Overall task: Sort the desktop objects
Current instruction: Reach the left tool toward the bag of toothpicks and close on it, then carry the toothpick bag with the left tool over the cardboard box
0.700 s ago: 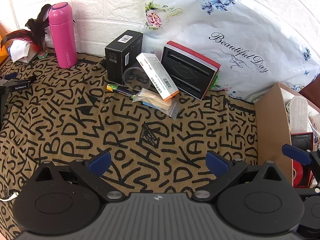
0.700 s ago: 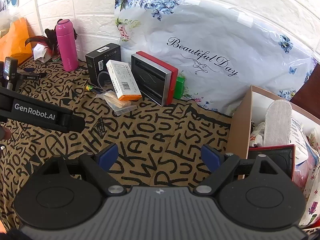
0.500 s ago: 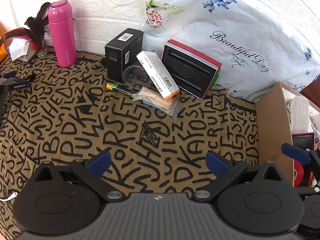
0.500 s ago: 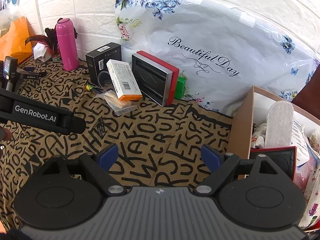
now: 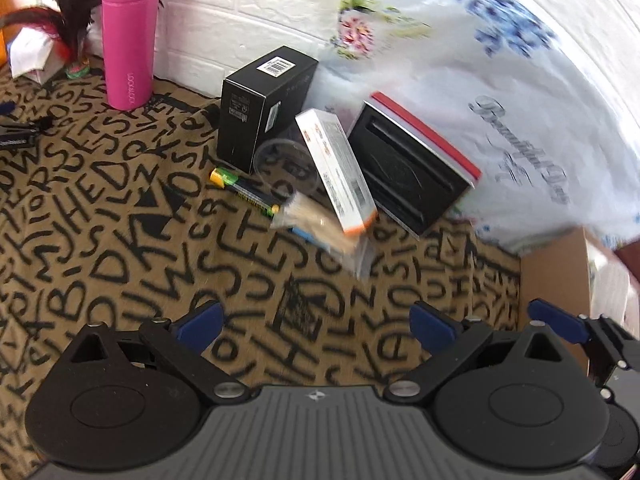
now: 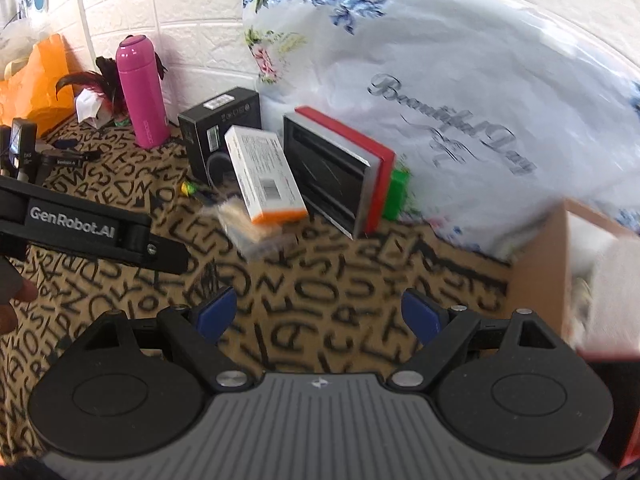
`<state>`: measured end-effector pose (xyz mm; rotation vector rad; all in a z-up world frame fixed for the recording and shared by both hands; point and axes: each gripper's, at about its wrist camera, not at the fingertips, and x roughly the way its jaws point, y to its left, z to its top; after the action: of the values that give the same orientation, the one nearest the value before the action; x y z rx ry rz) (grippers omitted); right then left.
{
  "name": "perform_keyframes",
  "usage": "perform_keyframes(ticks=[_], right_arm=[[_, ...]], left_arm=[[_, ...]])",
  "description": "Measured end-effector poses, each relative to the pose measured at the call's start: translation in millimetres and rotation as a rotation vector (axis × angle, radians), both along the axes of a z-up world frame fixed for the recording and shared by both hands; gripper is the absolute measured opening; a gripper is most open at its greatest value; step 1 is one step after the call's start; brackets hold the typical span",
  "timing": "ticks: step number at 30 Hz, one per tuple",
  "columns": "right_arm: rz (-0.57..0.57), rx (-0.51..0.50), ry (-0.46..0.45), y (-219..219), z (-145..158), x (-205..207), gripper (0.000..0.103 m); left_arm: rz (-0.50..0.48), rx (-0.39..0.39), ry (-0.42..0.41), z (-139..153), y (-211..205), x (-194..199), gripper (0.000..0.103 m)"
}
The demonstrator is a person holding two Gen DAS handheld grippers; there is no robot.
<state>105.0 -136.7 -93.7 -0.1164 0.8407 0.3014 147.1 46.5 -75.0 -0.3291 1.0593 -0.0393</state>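
My left gripper (image 5: 316,326) hangs open over the lettered cloth, nothing between its blue pads. The right gripper (image 6: 318,316) is open too and holds nothing. Ahead of both lies a cluster against the wall: a black box (image 5: 260,108) (image 6: 218,128), a white box with an orange end (image 5: 336,172) (image 6: 264,176) leaning on it, a black case with a red edge (image 5: 412,168) (image 6: 336,172), a clear round lid (image 5: 286,168), green batteries (image 5: 244,190), and a plastic bag of small sticks (image 5: 320,228) (image 6: 248,228). A pink bottle (image 5: 130,32) (image 6: 142,92) stands upright at the back left.
A cardboard box (image 5: 556,280) (image 6: 540,272) with several items stands at the right. A floral plastic bag (image 6: 440,80) leans on the brick wall. Feathers and tissue (image 5: 40,52) sit beside the bottle, an orange bag (image 6: 32,84) beyond. The left tool's arm (image 6: 92,232) crosses the right wrist view.
Both grippers have moved forward toward the cluster of boxes, which looks larger and blurred now. Their jaws stay wide apart.
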Motion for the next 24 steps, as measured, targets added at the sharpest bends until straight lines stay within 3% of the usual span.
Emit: perform_keyframes(ticks=[7,14,20,22,23,24], right_arm=[[0.082,0.027,-0.021,18.7,-26.1,50.8,0.085],[0.131,0.086,0.000,33.7,-56.5,91.0,0.077],[0.166,0.106,-0.011,44.9,-75.8,117.5,0.076],[0.158,0.113,-0.009,46.3,-81.4,124.4,0.075],[0.163,0.122,0.000,47.2,-84.2,128.0,0.075],[0.172,0.127,0.009,48.0,-86.8,130.5,0.068]], left_arm=[[0.085,-0.108,0.039,-35.0,12.7,47.2,0.086],[0.167,-0.163,0.053,-61.0,25.2,70.8,0.060],[0.213,-0.204,0.070,-74.0,34.4,82.3,0.051],[0.205,-0.205,0.063,-74.1,34.8,84.3,0.044],[0.199,-0.217,0.057,-74.4,35.5,84.9,0.034],[0.195,-0.238,0.055,-75.2,36.7,85.7,0.029]])
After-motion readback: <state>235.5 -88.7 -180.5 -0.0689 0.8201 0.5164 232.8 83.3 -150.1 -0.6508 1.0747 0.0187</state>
